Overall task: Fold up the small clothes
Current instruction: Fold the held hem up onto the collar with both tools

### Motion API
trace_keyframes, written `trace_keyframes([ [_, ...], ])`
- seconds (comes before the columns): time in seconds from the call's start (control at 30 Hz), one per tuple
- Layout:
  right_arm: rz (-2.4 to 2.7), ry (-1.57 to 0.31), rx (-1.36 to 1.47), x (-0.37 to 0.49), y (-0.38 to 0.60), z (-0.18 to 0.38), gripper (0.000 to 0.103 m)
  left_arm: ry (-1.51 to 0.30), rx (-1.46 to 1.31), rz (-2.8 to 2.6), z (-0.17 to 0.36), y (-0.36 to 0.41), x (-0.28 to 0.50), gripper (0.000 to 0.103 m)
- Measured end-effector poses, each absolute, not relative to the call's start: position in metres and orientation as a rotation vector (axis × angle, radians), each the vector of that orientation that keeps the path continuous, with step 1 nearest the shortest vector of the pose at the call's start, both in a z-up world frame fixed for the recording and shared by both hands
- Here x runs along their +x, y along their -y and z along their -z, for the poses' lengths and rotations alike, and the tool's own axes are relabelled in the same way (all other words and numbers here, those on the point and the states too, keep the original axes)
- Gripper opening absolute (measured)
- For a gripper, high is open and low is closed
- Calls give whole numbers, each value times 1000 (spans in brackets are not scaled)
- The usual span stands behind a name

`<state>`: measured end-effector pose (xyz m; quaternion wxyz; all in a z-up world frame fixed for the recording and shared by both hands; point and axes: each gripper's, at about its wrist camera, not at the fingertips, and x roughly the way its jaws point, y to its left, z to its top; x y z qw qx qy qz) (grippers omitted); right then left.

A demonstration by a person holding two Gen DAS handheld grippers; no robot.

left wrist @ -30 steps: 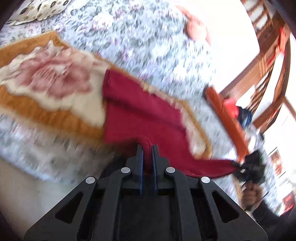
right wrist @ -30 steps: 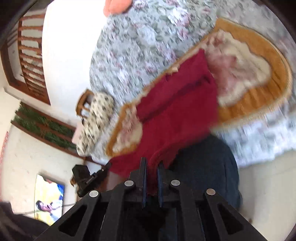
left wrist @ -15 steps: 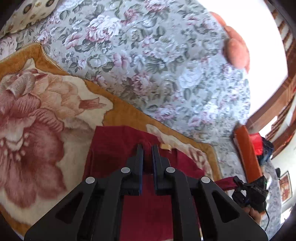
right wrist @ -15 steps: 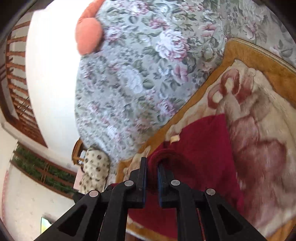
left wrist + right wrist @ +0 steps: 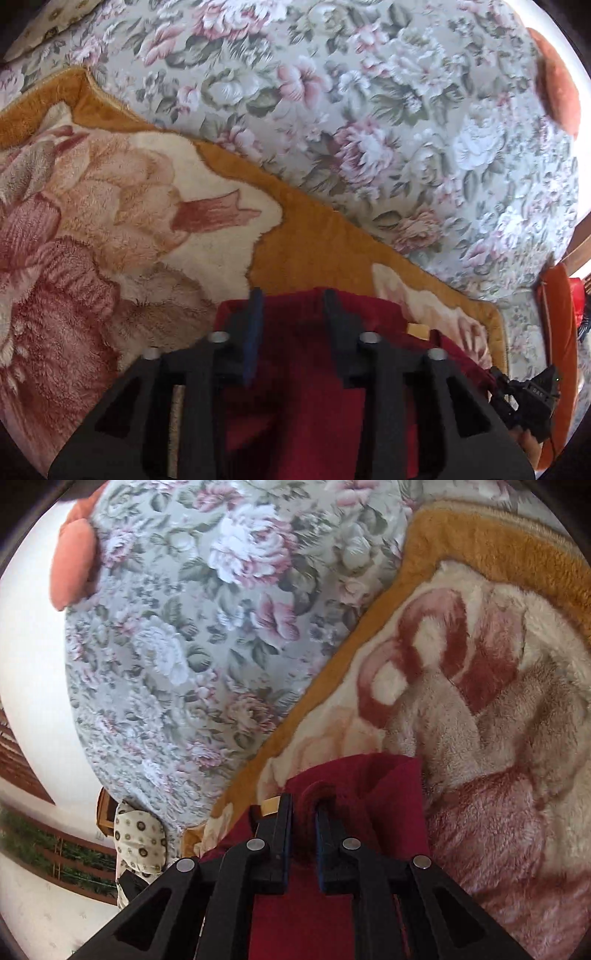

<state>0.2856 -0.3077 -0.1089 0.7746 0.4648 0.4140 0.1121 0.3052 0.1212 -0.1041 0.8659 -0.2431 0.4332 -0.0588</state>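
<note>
Fingers first: your left gripper (image 5: 291, 302) has its 2 fingers spread wide, hovering over the top edge of the dark red garment (image 5: 306, 387) with nothing pinched between them. Blue pad visible on the inner face of the left-hand finger (image 5: 253, 332). Whether the tips touch the cloth, can't tell.

Your right gripper (image 5: 303, 808) is narrow, 2 fingers clamped on a raised fold of the same red garment (image 5: 354, 786); a hump of cloth bulges up between the tips.

Garment lies flat on the plush blanket (image 5: 122, 229), the 1 with the big pink-and-cream flower print and mustard-orange border. Its top hem runs just past the left fingertips, and a small tan label (image 5: 417, 329) sits at the garment's edge on the right of the left wrist view. Same label (image 5: 269, 805) peeks out just left of the right gripper's fingers.

Blanket rests on a grey-green floral bedcover (image 5: 369, 110). Orange cushion (image 5: 557, 92) at the far edge of the bedcover, well apart from the garment. Cream dotted pillow (image 5: 138, 838) low at left in the right wrist view. Right gripper's black body also shows at the lower right of the left wrist view.
</note>
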Motion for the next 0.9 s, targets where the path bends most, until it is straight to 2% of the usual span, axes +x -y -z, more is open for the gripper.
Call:
trace_keyframes([
  [0.1, -235, -891, 1056, 287, 313, 112, 22, -934, -522, 125, 102, -134, 306, 43],
  [0.23, -302, -794, 1034, 275, 322, 82, 27, -869, -504, 95, 73, -154, 284, 48],
  [0.27, -284, -776, 992, 270, 324, 71, 28, -848, -497, 100, 65, -155, 276, 52],
  [0.4, -221, -773, 685, 246, 316, 31, 28, -771, -336, 207, 36, -120, 239, 52],
  [0.5, -210, -826, 404, 236, 282, 23, 28, -762, -152, 268, 32, -70, 236, 52],
  [0.67, -190, -832, 236, 255, 228, 32, 28, -851, -99, 120, 59, -35, 287, 52],
  [0.83, -90, -915, 55, 300, 198, 71, 28, -1033, -125, -17, 112, -55, 320, 53],
  [0.9, -35, -965, -3, 315, 203, 90, 28, -995, -177, 4, 123, -67, 318, 55],
])
